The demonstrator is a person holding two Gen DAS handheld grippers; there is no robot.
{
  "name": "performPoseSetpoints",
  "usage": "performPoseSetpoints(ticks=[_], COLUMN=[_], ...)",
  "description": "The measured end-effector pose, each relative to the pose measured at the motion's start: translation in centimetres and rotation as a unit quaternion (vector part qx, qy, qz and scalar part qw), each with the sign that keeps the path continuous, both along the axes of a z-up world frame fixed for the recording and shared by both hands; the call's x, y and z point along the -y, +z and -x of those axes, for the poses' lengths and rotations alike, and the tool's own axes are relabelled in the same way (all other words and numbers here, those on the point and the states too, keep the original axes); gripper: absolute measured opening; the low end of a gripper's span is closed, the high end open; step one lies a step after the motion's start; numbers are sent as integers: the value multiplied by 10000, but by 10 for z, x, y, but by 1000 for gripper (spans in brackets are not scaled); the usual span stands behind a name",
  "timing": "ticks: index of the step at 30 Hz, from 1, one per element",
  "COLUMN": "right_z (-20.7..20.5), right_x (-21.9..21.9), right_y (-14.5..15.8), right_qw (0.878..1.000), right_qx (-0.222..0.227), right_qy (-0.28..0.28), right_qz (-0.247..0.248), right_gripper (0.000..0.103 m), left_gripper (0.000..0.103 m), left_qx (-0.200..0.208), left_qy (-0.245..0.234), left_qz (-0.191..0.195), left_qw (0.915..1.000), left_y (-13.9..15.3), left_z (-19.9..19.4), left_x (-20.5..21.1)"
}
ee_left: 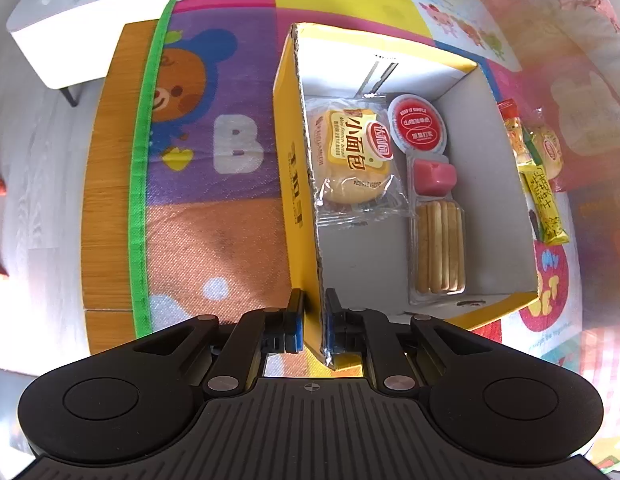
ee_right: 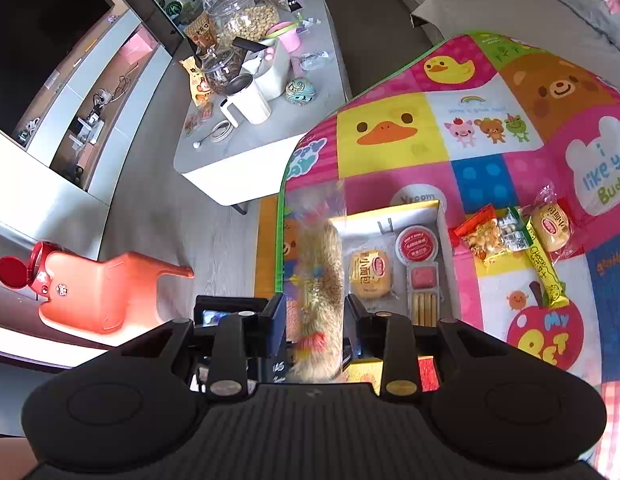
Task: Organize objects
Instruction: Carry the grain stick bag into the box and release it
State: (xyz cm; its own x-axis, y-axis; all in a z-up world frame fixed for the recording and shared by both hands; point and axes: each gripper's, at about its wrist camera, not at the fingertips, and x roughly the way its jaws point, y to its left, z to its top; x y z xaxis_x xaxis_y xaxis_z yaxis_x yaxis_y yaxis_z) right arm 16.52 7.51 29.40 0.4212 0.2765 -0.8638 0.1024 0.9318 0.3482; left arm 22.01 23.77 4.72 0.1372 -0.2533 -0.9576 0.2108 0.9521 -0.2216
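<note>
My left gripper (ee_left: 313,298) is shut on the left cardboard wall of a yellow box (ee_left: 306,184) that is white inside. In the box lie a wrapped bun (ee_left: 353,156), a red-lidded cup (ee_left: 417,128) and a tray of biscuit sticks (ee_left: 437,248) with pink dip. My right gripper (ee_right: 314,304) hangs over the box's left edge (ee_right: 441,232), shut on a blurred, clear-wrapped fluffy brown roll (ee_right: 321,264). The roll fills the gap between both fingers.
Loose snacks lie on the cartoon mat (ee_right: 501,140) right of the box: a nut packet (ee_right: 481,236), a yellow stick pack (ee_right: 545,276), another bun (ee_right: 553,224). A cluttered grey coffee table (ee_right: 270,136) stands behind. An orange plastic chair (ee_right: 98,292) lies on the floor at left.
</note>
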Motion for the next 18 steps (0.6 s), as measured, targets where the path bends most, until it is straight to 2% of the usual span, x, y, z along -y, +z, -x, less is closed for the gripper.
performPoseSetpoints(ticks=[6, 15, 18], right_z=[16, 79, 86], right_x=[40, 128, 156], right_y=[-13, -63, -74], right_qw=[9993, 9896, 9859], right_qx=[-118, -777, -869], right_qy=[-357, -802, -811], right_qz=[58, 912, 1177], right_gripper=[37, 39, 39], left_gripper=[12, 11, 11], left_qx=[-14, -102, -156], left_qy=[59, 178, 246], left_qz=[-39, -294, -436], left_qw=[10000, 9994, 9986], left_y=[0, -5, -7], left_z=[0, -2, -3], left_x=[1, 10, 14])
